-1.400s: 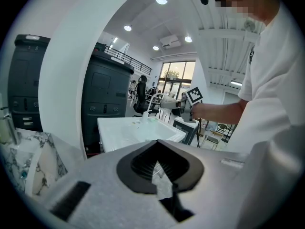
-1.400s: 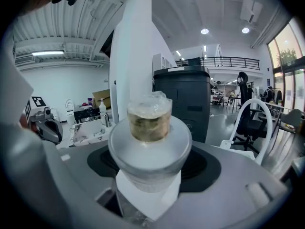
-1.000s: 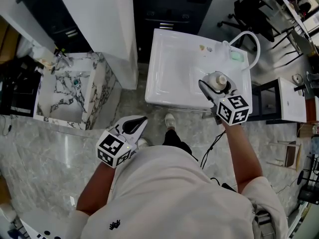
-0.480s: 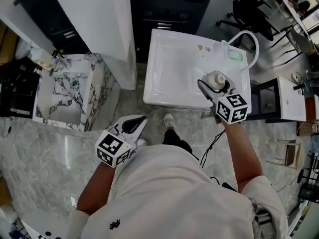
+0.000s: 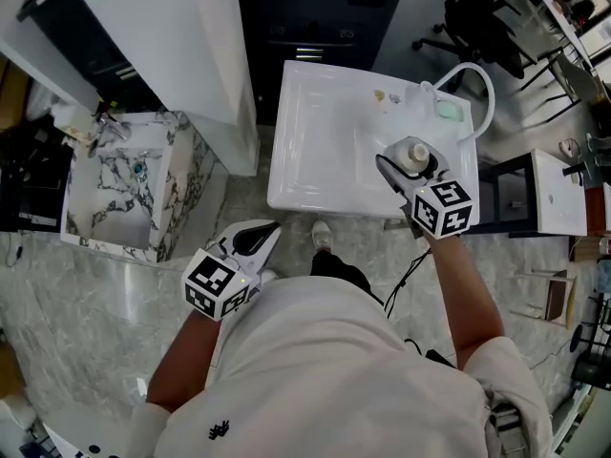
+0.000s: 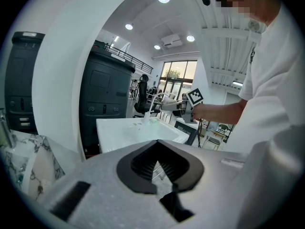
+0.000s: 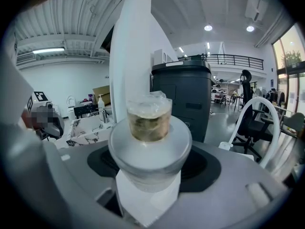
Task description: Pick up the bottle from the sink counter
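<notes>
Here, the bottle sits pinched in the right claw, at the near right part of the white sink table. The left claw, pressed together and empty, hangs nearer, left, over the floor.

We're up on the person's head, looking forward and steeply down: shoulders fill the bottom of the picture, the white sink sits ahead and the marble sink lies off to the left. Down to the camera on the left gripper: it rides low and faces out along its own jaws, roughly level across the room, with the white sink some way off and the right gripper small beyond it. Over to the right gripper's camera: level too, pressed right up against the bottle between its jaws, marble sink far left. All three views share the dark cabinet.
</notes>
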A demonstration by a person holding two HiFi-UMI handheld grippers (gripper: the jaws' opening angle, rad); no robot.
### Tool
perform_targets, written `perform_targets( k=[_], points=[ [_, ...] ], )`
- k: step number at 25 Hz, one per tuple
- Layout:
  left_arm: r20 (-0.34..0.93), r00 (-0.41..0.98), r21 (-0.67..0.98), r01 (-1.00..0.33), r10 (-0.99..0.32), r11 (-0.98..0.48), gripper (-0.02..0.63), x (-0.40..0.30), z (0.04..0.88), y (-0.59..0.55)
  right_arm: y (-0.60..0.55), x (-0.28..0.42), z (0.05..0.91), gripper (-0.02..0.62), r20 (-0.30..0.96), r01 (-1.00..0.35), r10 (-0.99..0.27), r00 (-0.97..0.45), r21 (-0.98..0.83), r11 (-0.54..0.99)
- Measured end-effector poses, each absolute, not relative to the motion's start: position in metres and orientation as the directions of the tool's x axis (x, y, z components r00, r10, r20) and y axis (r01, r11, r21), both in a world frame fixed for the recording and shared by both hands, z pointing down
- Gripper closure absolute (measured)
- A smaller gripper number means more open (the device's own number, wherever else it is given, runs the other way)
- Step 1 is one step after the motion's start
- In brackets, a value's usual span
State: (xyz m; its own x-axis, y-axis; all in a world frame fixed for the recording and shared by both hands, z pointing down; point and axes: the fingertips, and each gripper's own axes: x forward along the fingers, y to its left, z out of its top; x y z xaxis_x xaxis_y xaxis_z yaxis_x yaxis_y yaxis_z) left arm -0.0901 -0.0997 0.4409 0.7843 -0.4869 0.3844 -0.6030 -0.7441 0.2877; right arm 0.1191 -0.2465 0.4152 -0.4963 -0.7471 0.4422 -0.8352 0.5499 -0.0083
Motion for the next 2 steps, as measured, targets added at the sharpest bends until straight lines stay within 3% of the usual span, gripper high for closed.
perform_targets(
  k=[2],
  points=[
    [0.384, 0.785, 0.289, -0.602, -0.486, -0.745, 0.6, -0.0835, 0.4404, -0.1066, -0.2526, 0.1244, 0.4175, 0.246, 0.448, -0.834, -0.743, -0.497, -0.009, 0.552]
  ],
)
